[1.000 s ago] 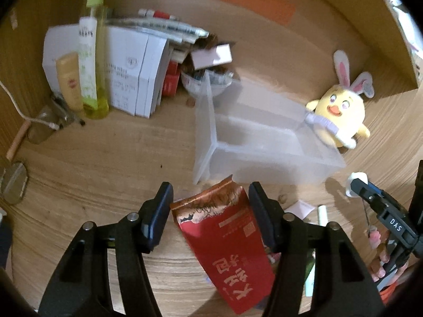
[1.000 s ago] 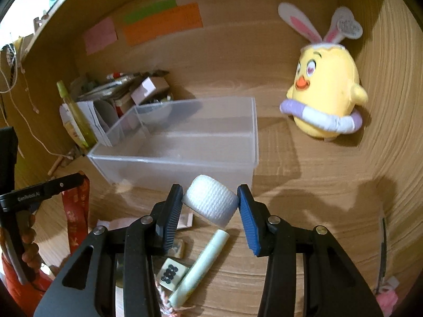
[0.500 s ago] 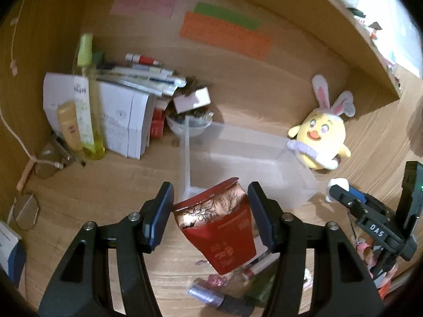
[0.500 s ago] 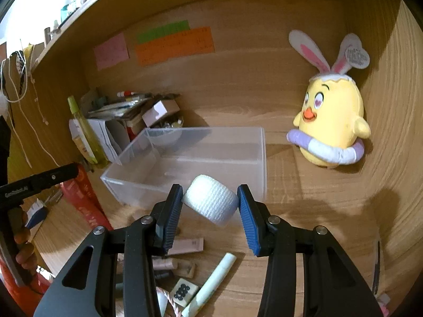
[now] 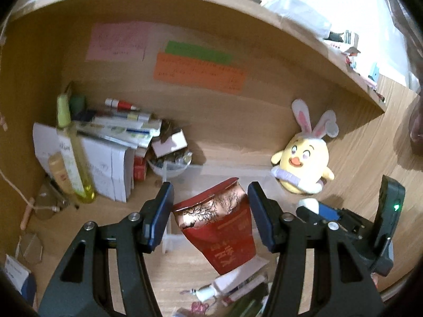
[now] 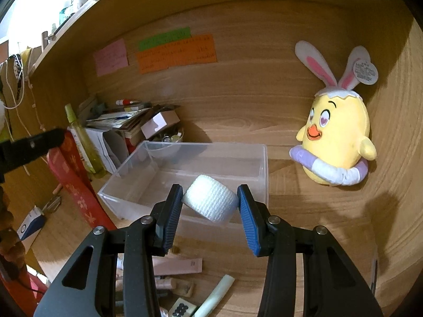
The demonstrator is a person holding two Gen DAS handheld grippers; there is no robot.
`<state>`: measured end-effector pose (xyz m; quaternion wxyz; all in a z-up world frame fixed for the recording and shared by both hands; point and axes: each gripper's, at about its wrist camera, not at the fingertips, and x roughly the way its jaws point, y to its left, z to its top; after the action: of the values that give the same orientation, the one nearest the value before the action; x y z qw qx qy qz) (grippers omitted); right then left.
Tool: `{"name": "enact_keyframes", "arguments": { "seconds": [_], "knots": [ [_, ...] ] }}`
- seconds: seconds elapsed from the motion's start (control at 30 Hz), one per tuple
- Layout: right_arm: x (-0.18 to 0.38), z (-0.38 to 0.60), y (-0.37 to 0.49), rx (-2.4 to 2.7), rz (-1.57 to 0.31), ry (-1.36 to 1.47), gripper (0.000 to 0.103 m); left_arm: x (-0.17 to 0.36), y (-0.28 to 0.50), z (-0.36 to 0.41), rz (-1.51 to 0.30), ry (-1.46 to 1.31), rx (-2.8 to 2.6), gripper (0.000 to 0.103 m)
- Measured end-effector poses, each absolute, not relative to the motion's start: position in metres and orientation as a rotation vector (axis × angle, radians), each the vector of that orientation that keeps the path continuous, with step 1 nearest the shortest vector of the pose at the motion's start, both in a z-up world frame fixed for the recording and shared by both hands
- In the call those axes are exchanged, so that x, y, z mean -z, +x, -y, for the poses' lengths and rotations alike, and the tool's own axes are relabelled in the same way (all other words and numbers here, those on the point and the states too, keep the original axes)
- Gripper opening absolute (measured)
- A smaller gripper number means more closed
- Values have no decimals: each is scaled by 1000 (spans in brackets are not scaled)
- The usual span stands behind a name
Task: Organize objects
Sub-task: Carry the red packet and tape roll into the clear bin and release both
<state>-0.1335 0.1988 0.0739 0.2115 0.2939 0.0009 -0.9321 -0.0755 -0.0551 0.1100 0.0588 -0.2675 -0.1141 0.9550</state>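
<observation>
Red and glossy, the packet [image 5: 219, 224] hangs pinched by its upper sides between the pads of the left gripper [image 5: 210, 211], lifted clear of the wooden desk [image 6: 304, 237], with its lower end pointing down towards the clutter at the near edge. The right gripper [image 6: 210, 204] is clamped on a white roll of woven bandage [image 6: 210, 201], held just above the near wall of the clear plastic bin [image 6: 264, 174], which sits towards the back of the desk between a stack of papers and boxes [image 5: 105, 166] at the left and a yellow plush chick with rabbit ears [image 6: 335, 142] at the right. The likely aim is to drop both things into the bin. Because the packet is long and gripped only at its top, it could swing and catch on the bin's rim, or slide out if its shiny skin gives way under the pads. Because the roll is soft and round, it may squirm free or bounce out over the low wall. With both grippers close together, a knock between them is also possible. Large gold Chinese characters run down the packet, though I cannot make them out. The pink, green and orange notes [image 6: 177, 52] on the back panel carry handwriting too small to read, and so does the tag on the plush's ear.
</observation>
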Motion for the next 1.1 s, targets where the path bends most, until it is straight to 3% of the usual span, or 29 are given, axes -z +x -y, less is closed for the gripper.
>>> {"name": "enact_keyframes", "arguments": {
  "seconds": [0.5,1.1],
  "knots": [
    [-82,-185,-173,2574,-30,825,39,-107,-135,43,407,-812,-2903,58],
    [-34,-164,-213,2524,-170,1024,39,-30,-206,41,432,-1129,-2810,58]
  ]
}}
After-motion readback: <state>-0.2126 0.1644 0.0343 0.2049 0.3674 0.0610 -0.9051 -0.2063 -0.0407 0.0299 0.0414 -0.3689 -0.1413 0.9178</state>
